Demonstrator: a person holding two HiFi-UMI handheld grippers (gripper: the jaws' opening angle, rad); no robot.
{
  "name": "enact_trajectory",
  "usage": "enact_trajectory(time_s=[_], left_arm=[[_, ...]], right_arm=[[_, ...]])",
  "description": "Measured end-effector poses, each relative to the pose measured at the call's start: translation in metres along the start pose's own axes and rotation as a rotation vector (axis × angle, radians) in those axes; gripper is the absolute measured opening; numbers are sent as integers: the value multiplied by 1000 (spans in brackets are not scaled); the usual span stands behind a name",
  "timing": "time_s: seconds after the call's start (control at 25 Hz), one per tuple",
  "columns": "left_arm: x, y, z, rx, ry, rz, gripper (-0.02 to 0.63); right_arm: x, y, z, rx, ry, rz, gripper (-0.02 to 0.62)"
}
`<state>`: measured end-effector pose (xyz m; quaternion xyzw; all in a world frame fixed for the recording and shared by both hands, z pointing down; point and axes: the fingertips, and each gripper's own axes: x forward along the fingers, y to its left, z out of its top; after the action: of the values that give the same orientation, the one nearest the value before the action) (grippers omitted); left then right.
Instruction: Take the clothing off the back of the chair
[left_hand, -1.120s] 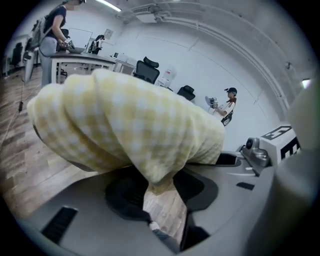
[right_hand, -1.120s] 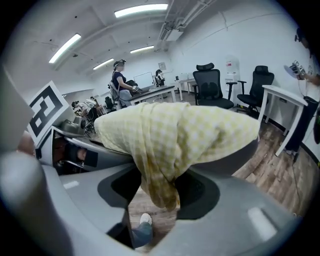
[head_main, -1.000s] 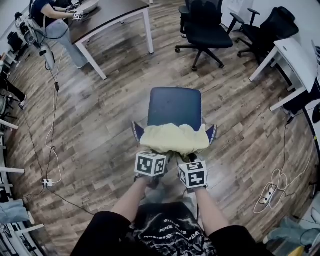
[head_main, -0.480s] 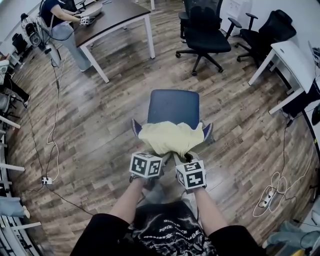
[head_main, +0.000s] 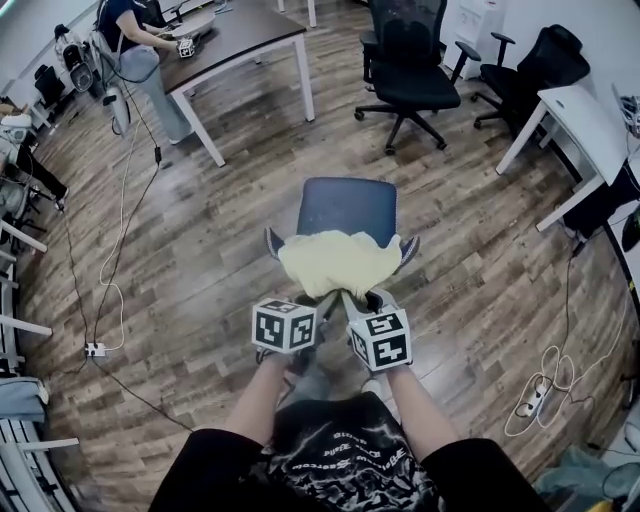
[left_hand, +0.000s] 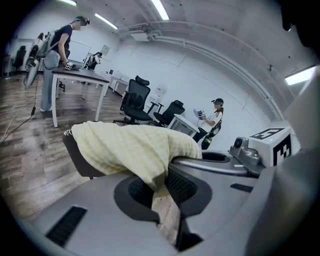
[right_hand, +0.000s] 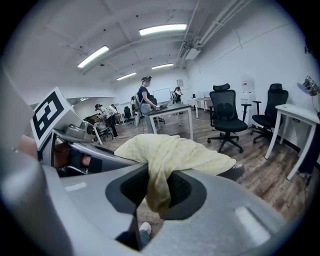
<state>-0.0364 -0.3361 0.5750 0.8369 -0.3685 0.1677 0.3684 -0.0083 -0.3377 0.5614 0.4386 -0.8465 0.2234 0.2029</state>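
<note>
An office: swivel chairs (head_main: 410, 70), long desks (head_main: 245, 35), strip lights (right_hand: 161, 30) overhead, plank floor (head_main: 200, 250).

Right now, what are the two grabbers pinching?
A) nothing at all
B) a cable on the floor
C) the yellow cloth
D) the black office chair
C: the yellow cloth hangs pinched between the jaws of the left gripper and of the right gripper, and both have just been closing on it.
</note>
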Motion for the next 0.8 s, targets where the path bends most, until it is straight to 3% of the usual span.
enact_trajectory(time_s=[0.28, 0.64, 0.8], left_arm=[[-20, -23, -3, 19, -33, 26, 51], [-33, -60, -37, -12, -80, 92, 51], [-34, -78, -61, -30, -87, 110, 51]], right_arm=[[-28, 13, 3, -27, -28, 46, 67], [-69, 22, -22, -77, -34, 128, 67], [-89, 23, -44, -47, 0, 165, 69]])
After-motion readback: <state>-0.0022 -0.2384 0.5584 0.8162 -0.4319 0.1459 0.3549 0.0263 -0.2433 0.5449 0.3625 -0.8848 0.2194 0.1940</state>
